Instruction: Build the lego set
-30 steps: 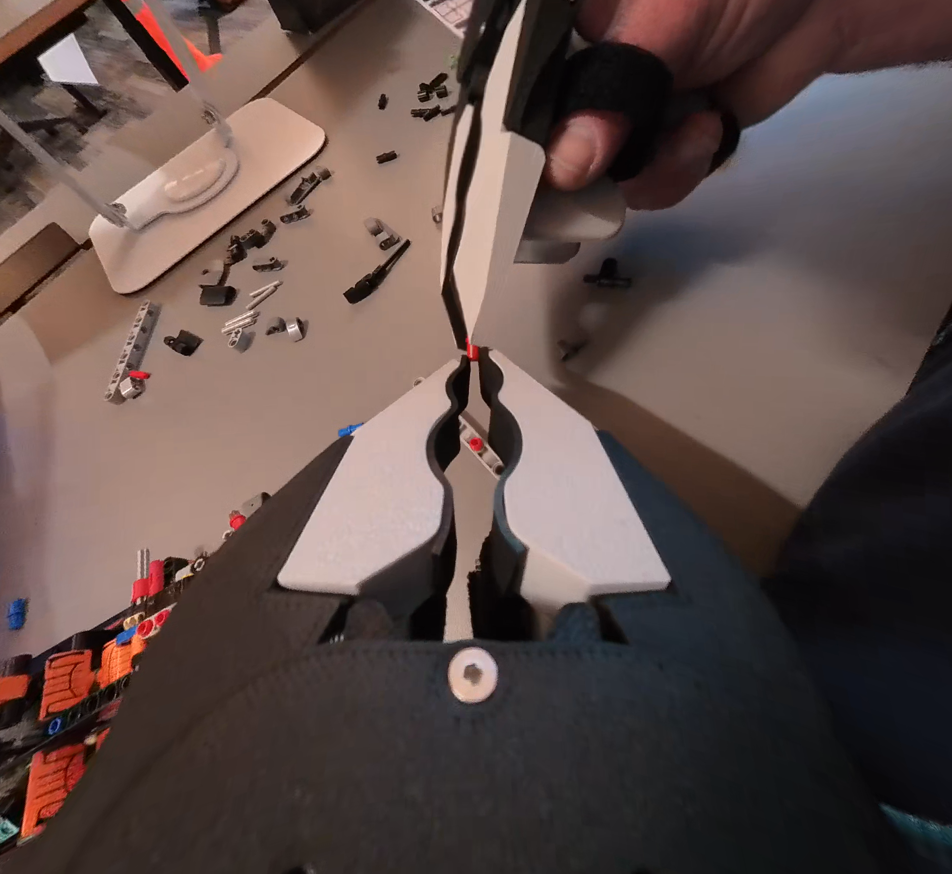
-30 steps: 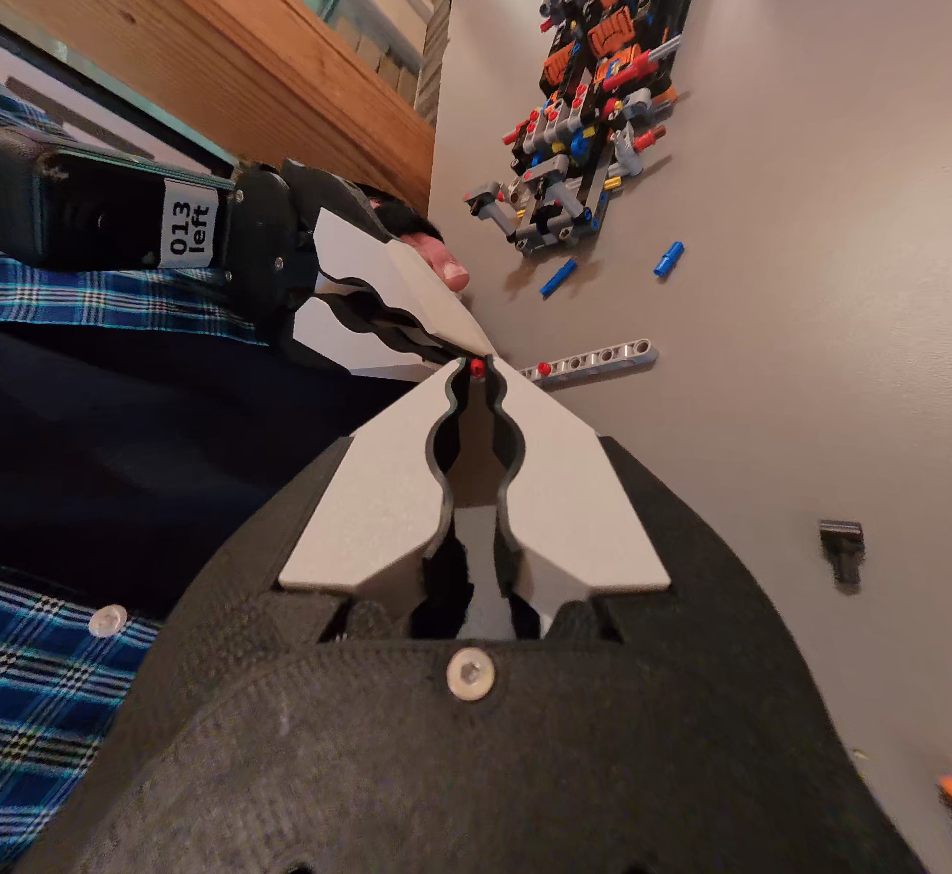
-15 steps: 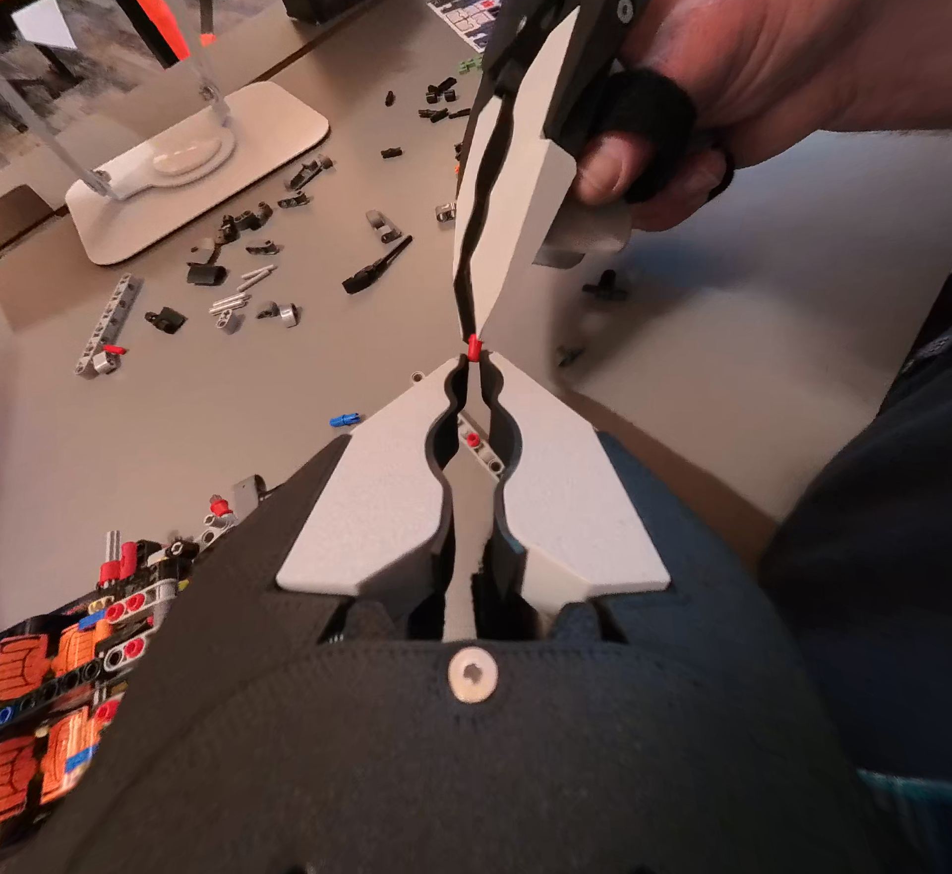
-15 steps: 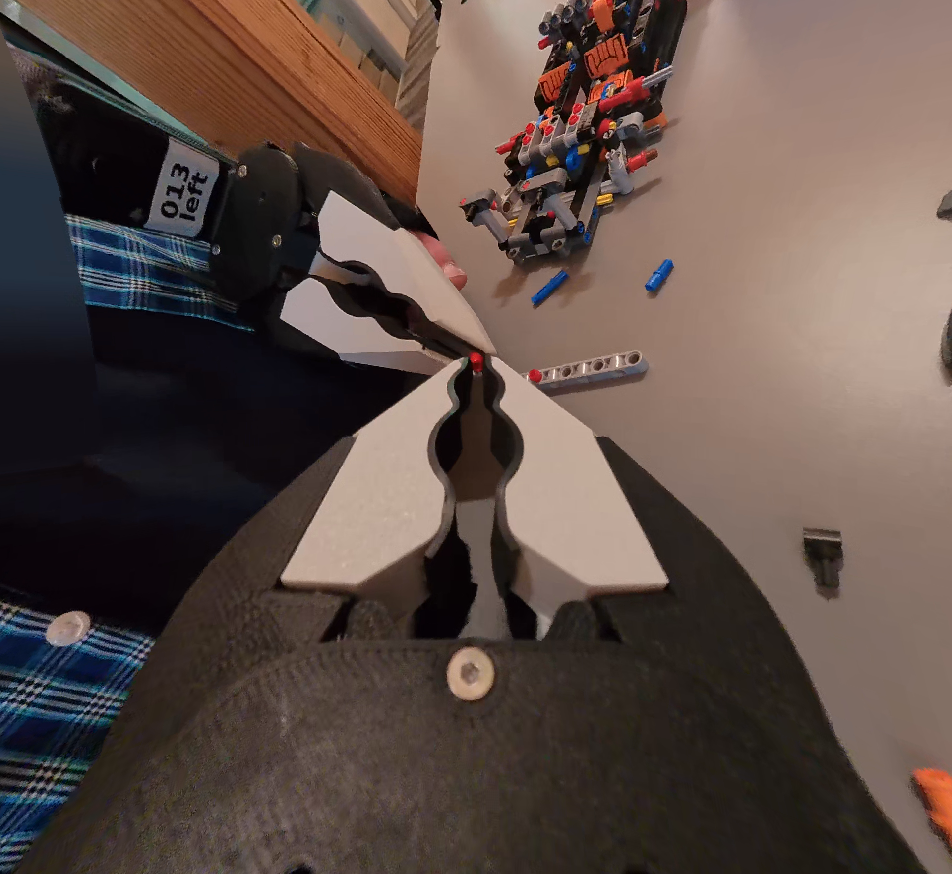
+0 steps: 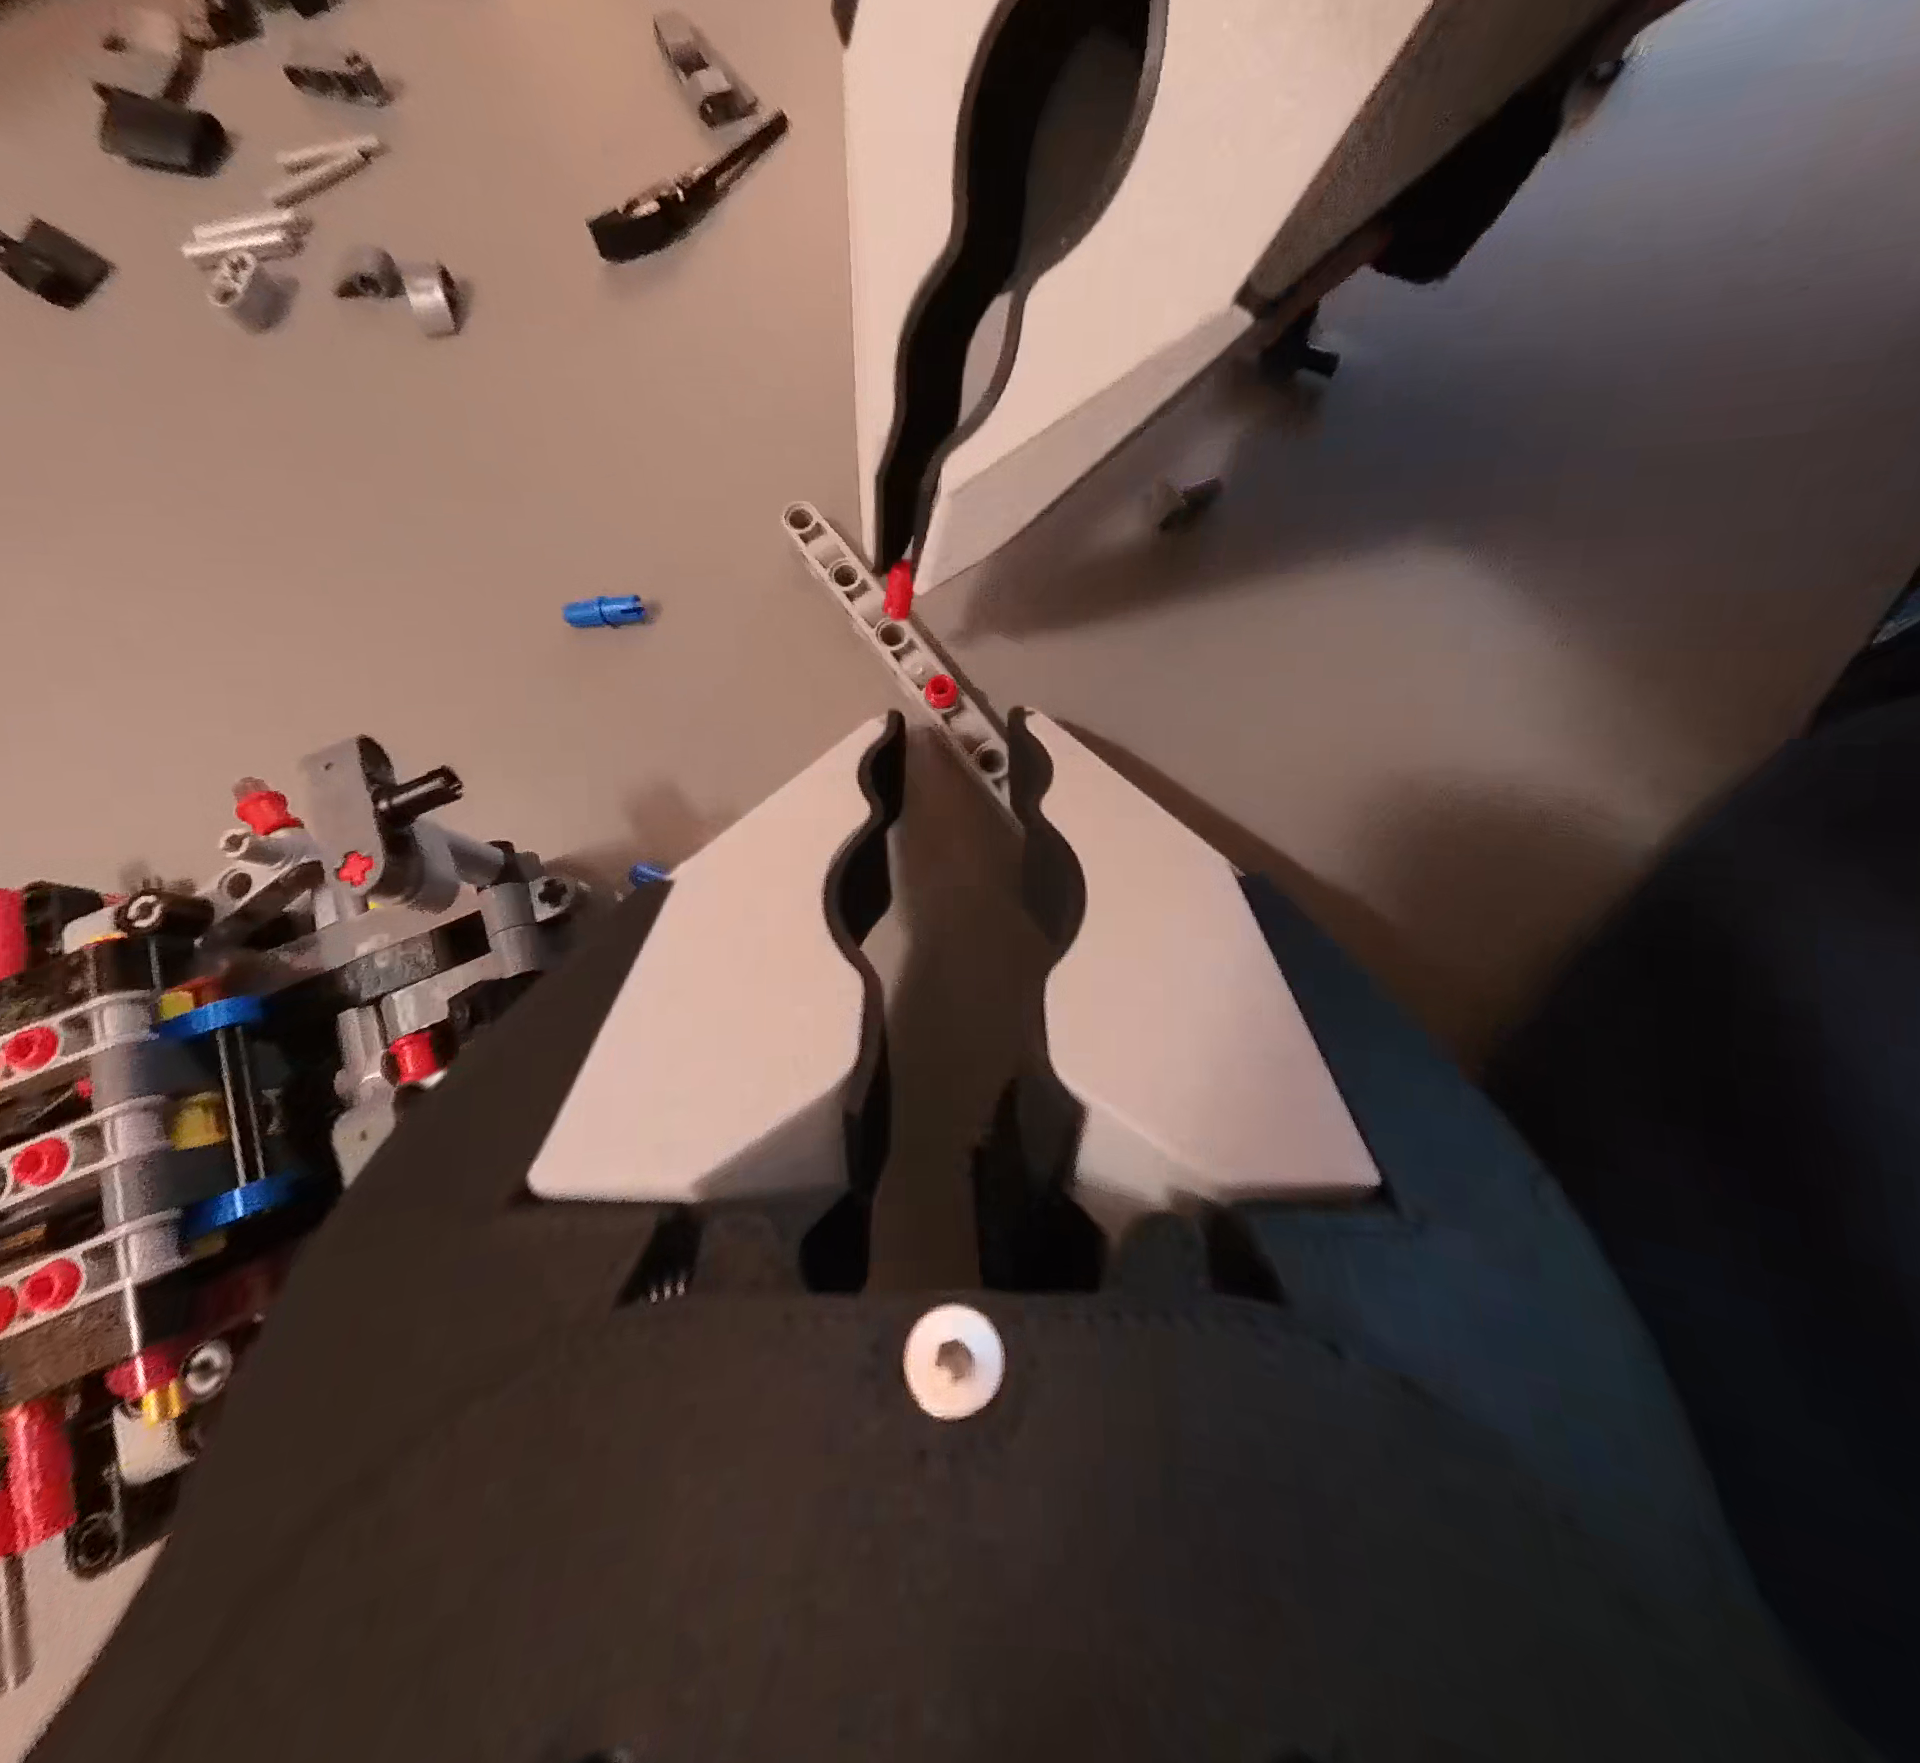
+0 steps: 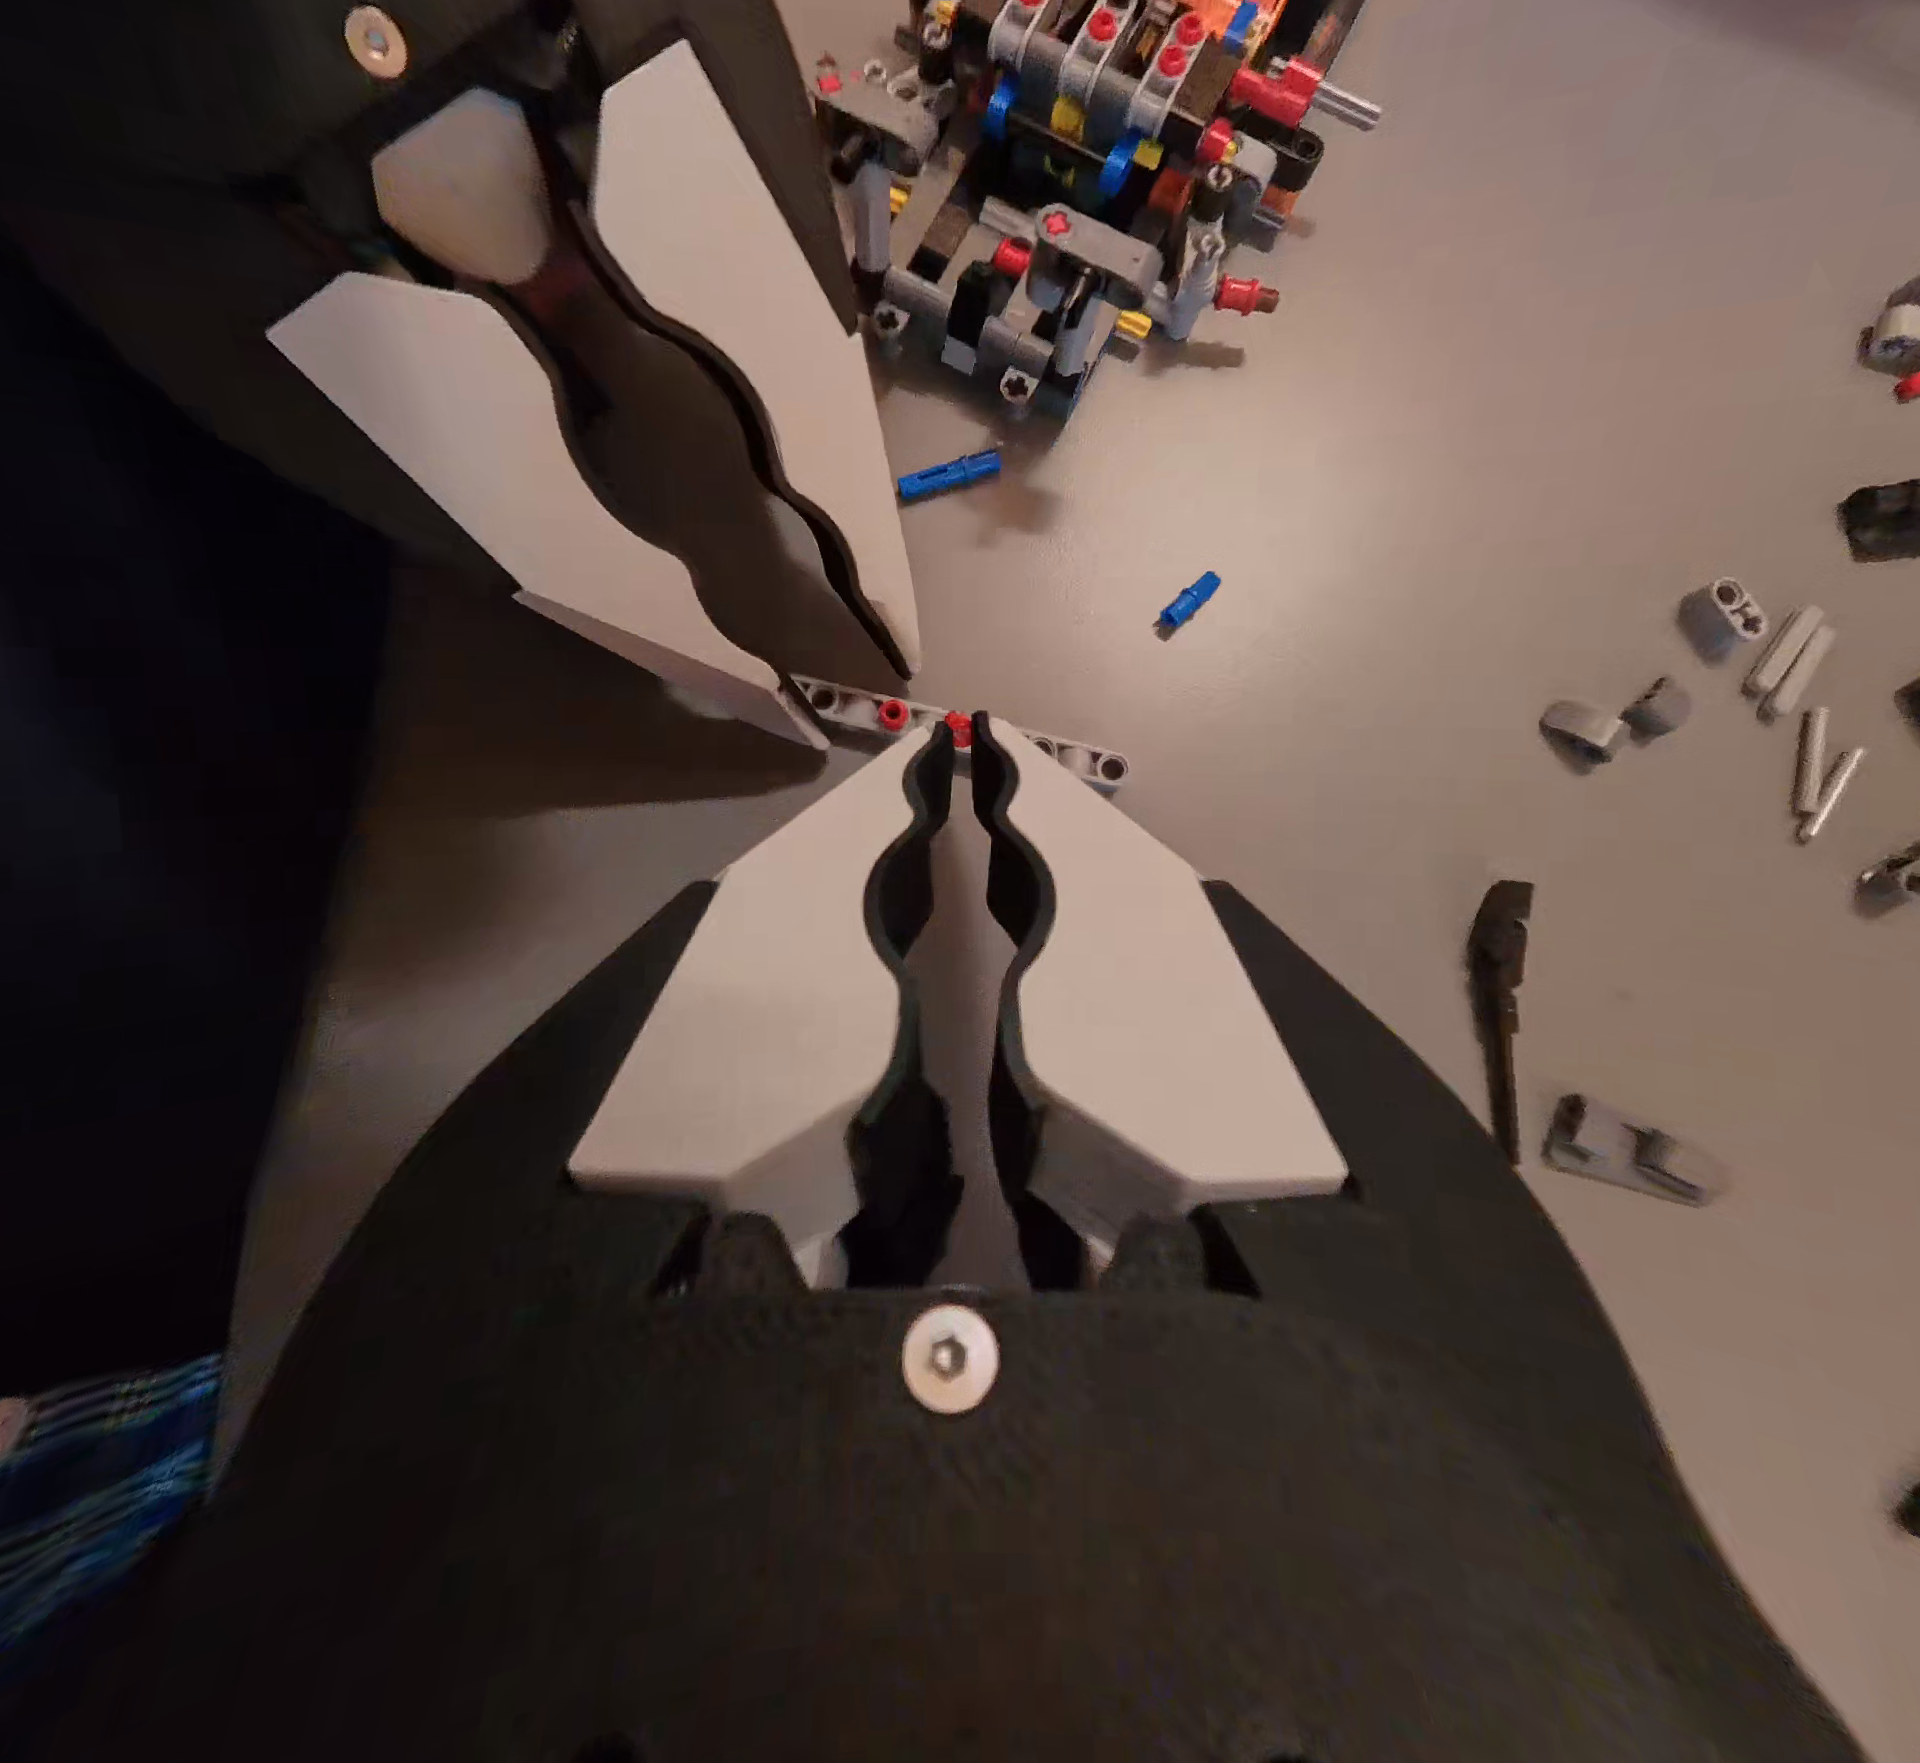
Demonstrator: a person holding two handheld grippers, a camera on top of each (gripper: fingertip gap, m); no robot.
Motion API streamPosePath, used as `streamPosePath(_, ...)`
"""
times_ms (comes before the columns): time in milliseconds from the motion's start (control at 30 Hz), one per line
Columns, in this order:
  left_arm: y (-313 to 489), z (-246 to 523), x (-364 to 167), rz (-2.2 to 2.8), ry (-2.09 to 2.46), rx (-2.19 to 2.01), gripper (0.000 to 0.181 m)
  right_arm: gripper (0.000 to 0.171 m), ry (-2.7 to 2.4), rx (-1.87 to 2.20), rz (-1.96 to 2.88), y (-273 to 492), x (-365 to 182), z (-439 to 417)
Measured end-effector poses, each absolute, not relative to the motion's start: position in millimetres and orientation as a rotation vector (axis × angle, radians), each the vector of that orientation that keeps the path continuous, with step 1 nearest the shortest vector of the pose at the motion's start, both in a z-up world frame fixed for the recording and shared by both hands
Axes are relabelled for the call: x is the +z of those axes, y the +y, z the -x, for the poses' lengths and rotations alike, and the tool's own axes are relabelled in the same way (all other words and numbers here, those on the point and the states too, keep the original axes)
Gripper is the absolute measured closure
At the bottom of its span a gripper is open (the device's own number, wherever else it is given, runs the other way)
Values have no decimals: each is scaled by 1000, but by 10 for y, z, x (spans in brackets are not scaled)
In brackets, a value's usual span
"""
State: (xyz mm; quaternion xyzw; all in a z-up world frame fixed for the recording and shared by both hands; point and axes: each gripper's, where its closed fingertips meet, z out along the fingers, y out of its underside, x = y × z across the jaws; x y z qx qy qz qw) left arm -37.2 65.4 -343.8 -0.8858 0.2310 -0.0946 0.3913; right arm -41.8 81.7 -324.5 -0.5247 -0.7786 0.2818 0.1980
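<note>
A grey holed beam (image 5: 847, 575) lies on the table with one red pin (image 5: 940, 690) set in it. My left gripper (image 5: 958, 721) is open, its jaws either side of the beam's near end. My right gripper (image 5: 904, 550) comes down from above, shut on a second red pin (image 5: 899, 586) that touches the beam's middle. In the right wrist view my right gripper (image 6: 963, 728) pinches that pin (image 6: 958, 728) over the beam (image 6: 1081, 757), and the left gripper (image 6: 857, 695) straddles the beam's left end. The half-built orange, black and grey model (image 6: 1122, 103) stands behind.
The model (image 5: 156, 1090) sits close to my left gripper's left side. Blue pins (image 6: 1190, 596) (image 6: 948, 475) lie between the beam and the model. Loose grey and black parts (image 6: 1766, 674) (image 5: 260, 259) are scattered further out. A long black piece (image 6: 1496, 986) lies right of my right gripper.
Both grippers have dropped from mid-air to the table at the beam. My left gripper has opened and let go of the red pin, which my right gripper now holds alone.
</note>
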Motion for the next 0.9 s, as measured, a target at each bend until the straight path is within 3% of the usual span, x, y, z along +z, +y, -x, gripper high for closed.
streamPosePath(33, 656, 368, -3446, 2256, 586, -248, 164, 170, -2205, 752, 1454, 813, -3271, 414)
streamPosePath(367, 676, 359, -3482, 2279, 590, -261, 174, 171, -2311, 531, 1343, 853, -3304, 398)
streamPosePath(900, 705, 364, -3483, 2276, 609, -242, 174, 171, -2385, 416, 1290, 850, -3347, 292)
